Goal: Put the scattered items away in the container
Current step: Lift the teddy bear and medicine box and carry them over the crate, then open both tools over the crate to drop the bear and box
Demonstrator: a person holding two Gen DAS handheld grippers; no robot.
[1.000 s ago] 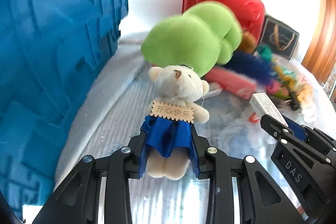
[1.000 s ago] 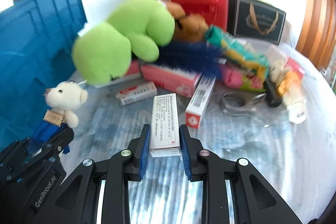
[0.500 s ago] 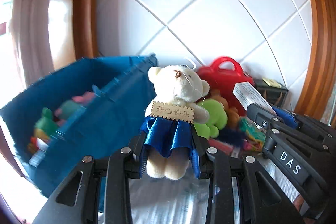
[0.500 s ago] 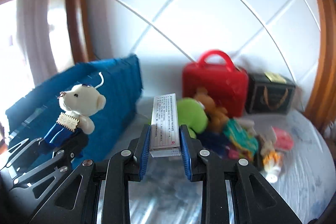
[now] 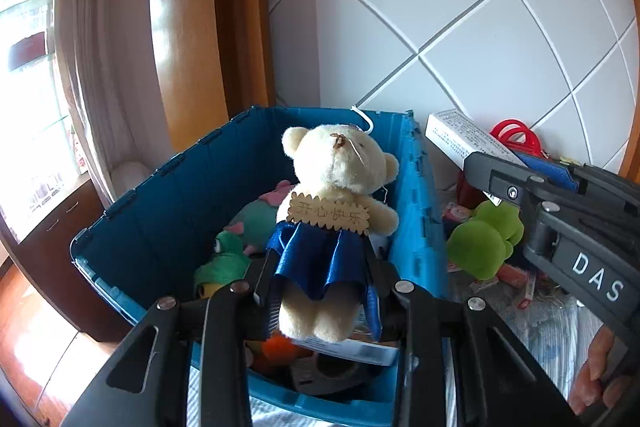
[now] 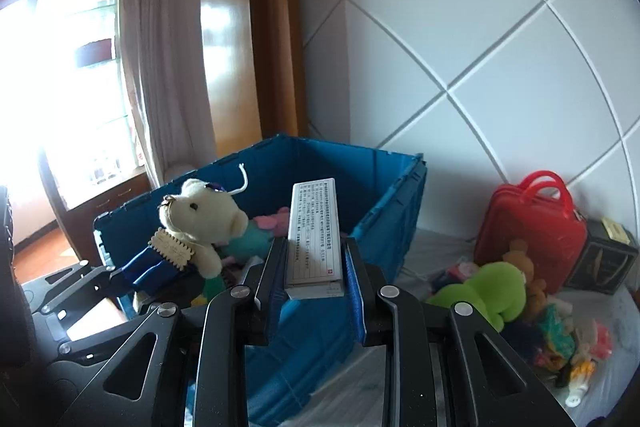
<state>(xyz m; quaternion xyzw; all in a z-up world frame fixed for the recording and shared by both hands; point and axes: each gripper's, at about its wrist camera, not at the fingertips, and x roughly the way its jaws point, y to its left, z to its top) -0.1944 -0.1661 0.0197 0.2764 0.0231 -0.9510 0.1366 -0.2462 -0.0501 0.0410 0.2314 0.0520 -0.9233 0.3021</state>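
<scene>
My left gripper is shut on a cream teddy bear in a blue skirt and holds it above the open blue crate. The bear also shows in the right wrist view. My right gripper is shut on a white printed box and holds it over the crate's near right wall. The box shows in the left wrist view to the right of the bear. The crate holds several soft toys.
A pile of loose items lies right of the crate: a green plush, a red case, a dark gift bag and small packets. A white tiled wall stands behind. A curtain and window are at the left.
Both grippers have risen from the table and swung left to the crate, carrying the bear and the box. The crate's inside has come into view below them.
</scene>
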